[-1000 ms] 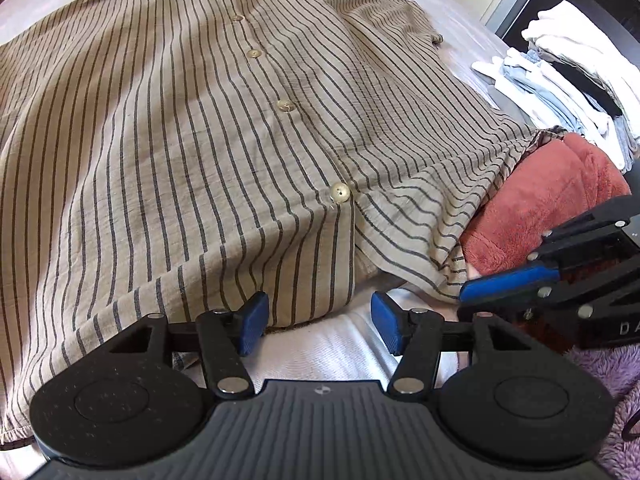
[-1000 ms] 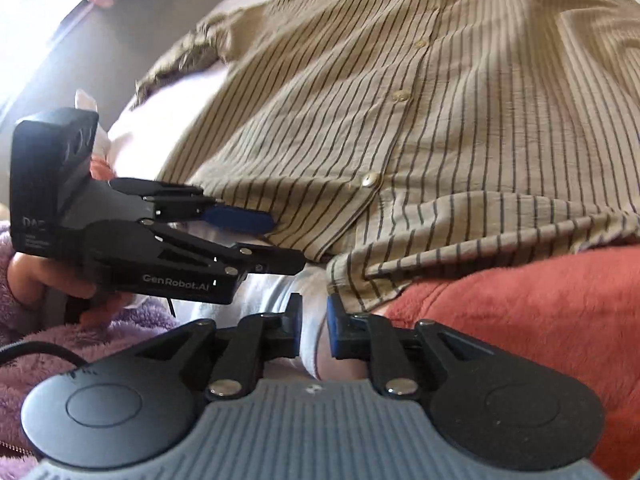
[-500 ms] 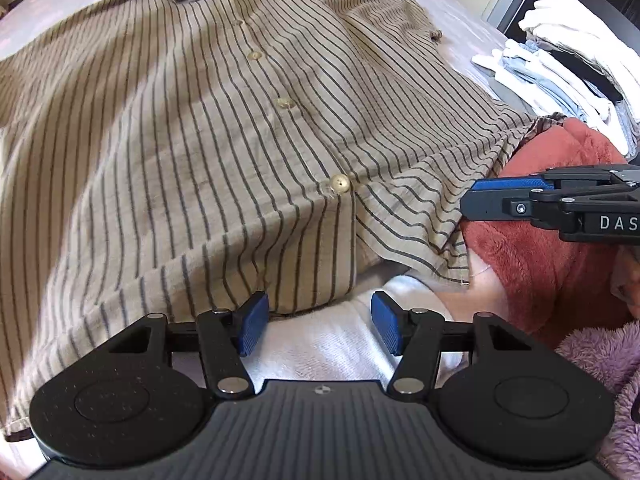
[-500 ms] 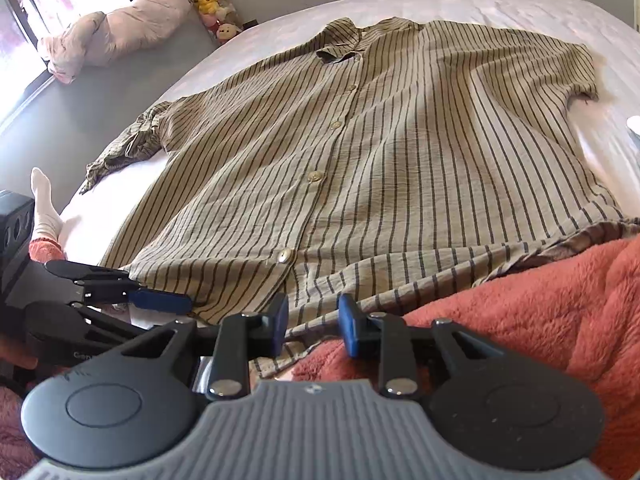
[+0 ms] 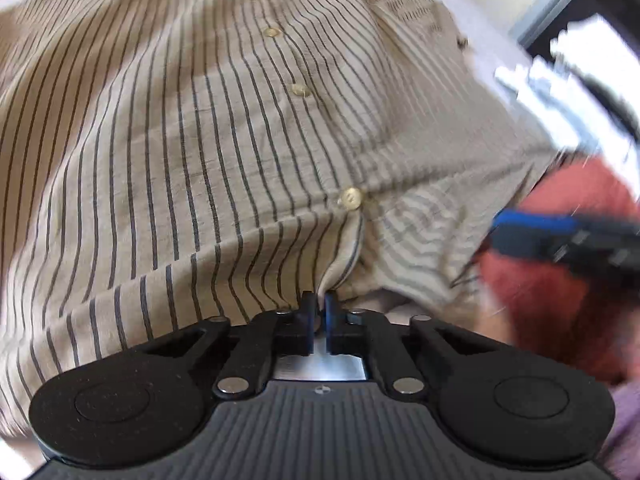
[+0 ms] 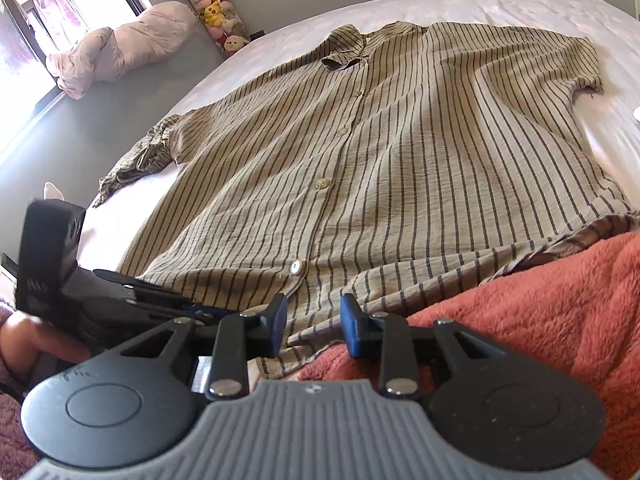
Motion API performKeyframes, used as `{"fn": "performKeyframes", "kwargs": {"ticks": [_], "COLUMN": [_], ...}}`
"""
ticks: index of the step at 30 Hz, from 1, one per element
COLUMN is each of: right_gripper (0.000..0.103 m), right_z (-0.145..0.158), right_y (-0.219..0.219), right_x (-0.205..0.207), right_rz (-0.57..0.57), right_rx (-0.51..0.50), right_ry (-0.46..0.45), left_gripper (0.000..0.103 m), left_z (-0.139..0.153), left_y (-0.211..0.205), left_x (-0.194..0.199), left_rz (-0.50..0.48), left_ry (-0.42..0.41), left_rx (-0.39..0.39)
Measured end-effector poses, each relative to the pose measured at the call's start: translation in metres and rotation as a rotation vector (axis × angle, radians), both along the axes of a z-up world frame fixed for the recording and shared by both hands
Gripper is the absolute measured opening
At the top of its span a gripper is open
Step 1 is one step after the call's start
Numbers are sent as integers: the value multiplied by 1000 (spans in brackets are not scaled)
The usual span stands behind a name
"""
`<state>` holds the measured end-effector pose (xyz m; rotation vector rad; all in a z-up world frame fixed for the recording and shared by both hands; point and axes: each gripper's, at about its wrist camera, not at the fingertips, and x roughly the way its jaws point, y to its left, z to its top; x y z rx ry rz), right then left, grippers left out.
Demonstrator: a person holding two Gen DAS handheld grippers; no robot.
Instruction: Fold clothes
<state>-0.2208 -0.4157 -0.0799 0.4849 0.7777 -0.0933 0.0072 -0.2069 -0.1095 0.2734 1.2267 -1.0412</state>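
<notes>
A beige shirt with dark stripes (image 6: pixel 400 140) lies buttoned and face up on the white bed (image 6: pixel 520 4), collar at the far end. My left gripper (image 5: pixel 318 304) is shut on the shirt's (image 5: pixel 240 140) bottom hem just below the lowest button (image 5: pixel 350 199), and the cloth bunches up into its jaws. My right gripper (image 6: pixel 314 320) is open over the same hem a little to the right, with striped cloth lying between its blue pads untouched. The left gripper (image 6: pixel 192 308) shows at the lower left of the right wrist view, low against the hem.
A red fleece blanket (image 6: pixel 540 300) lies under the hem's right corner. A pink pillow (image 6: pixel 120 44) and plush toys (image 6: pixel 212 4) sit on the grey floor at the far left. Blurred folded pale clothes (image 5: pixel 560 92) are stacked at the right. A hand (image 6: pixel 24 340) holds the left gripper.
The left gripper went from wide open to shut on the hem, and the cloth has puckered toward it. The right gripper opened wider and tilted up from the blanket toward the shirt.
</notes>
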Motion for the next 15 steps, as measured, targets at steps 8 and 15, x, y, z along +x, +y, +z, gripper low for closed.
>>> {"fn": "performKeyframes", "kwargs": {"ticks": [8, 15], "right_gripper": [32, 33], "right_z": [0, 5], "right_y": [1, -1], "right_x": [0, -2], "right_rz": [-3, -8], "right_rx": [8, 30], "right_ry": [-7, -10], "left_gripper": [1, 41], "left_z": [13, 14], "left_y": [-3, 8], "left_x": [-4, 0], "left_rz": [-14, 41], "left_ry": [138, 166], "left_rx": [-23, -41]}}
